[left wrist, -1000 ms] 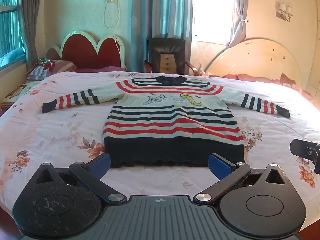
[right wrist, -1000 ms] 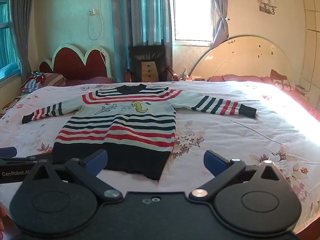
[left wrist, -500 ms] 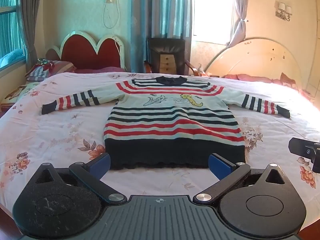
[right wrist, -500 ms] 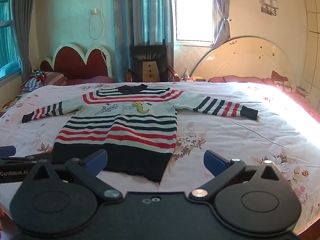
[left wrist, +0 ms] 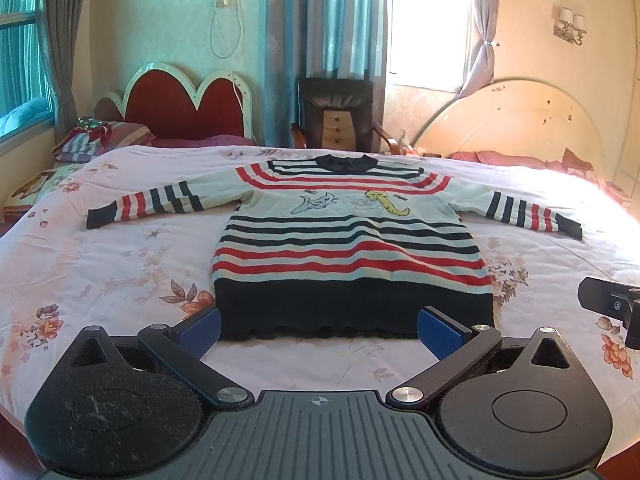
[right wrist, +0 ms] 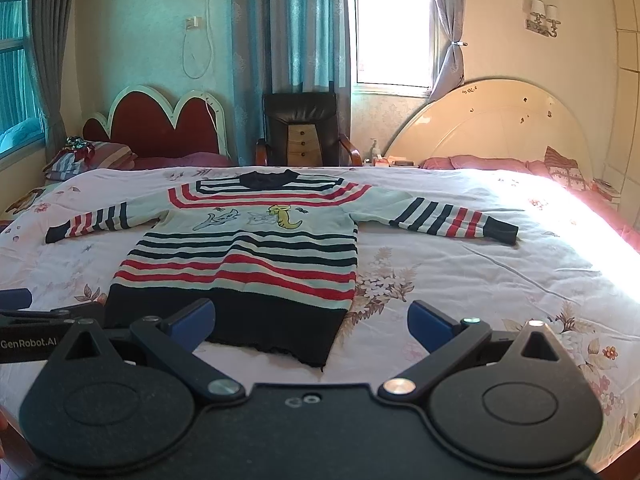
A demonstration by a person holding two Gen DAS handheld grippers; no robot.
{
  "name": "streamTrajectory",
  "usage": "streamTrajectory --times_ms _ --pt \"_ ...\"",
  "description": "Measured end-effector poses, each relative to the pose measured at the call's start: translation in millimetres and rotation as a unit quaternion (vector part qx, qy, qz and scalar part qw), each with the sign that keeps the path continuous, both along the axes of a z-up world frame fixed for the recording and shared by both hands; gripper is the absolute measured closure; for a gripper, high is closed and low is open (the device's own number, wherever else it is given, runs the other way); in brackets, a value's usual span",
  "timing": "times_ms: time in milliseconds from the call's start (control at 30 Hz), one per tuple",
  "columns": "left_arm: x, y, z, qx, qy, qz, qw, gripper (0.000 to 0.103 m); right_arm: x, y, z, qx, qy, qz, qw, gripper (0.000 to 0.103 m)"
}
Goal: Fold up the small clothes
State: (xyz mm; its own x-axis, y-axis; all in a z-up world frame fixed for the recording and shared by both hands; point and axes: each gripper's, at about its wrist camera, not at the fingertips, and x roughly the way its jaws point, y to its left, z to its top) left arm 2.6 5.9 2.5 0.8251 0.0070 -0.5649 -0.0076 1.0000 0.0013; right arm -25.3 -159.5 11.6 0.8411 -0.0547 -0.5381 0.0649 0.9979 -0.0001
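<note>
A small striped sweater (left wrist: pixel 348 240) (right wrist: pixel 248 256) lies flat and face up on the floral bedspread (left wrist: pixel 120 264) (right wrist: pixel 480 272), both sleeves spread out sideways, its dark hem nearest me. My left gripper (left wrist: pixel 320 330) hovers open just in front of the hem, nothing between its blue pads. My right gripper (right wrist: pixel 312 324) is open too, near the hem's right corner, and holds nothing. The right gripper's body (left wrist: pixel 612 304) shows at the right edge of the left wrist view; the left gripper's body (right wrist: pixel 28 332) shows at the left edge of the right wrist view.
A dark armchair (left wrist: pixel 336 112) (right wrist: pixel 304 128) stands behind the bed by the curtained window. A red scalloped headboard (left wrist: pixel 180 104) and folded striped bedding (left wrist: pixel 96 140) sit at the back left. A cream headboard (left wrist: pixel 520 120) and pink pillows (right wrist: pixel 480 162) are at the back right.
Both views have crept slightly forward and up toward the sweater; the grippers stay open and the sweater has not moved.
</note>
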Motion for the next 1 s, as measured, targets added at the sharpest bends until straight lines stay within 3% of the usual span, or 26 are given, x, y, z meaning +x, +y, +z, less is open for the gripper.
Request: streamTrajectory --times_ms 1000 --pt "-3.2 7.0 -1.0 -0.005 -0.001 0.004 1.0000 0.000 -2.8 4.2 3.4 -0.002 -0.001 0.000 1.000 0.001"
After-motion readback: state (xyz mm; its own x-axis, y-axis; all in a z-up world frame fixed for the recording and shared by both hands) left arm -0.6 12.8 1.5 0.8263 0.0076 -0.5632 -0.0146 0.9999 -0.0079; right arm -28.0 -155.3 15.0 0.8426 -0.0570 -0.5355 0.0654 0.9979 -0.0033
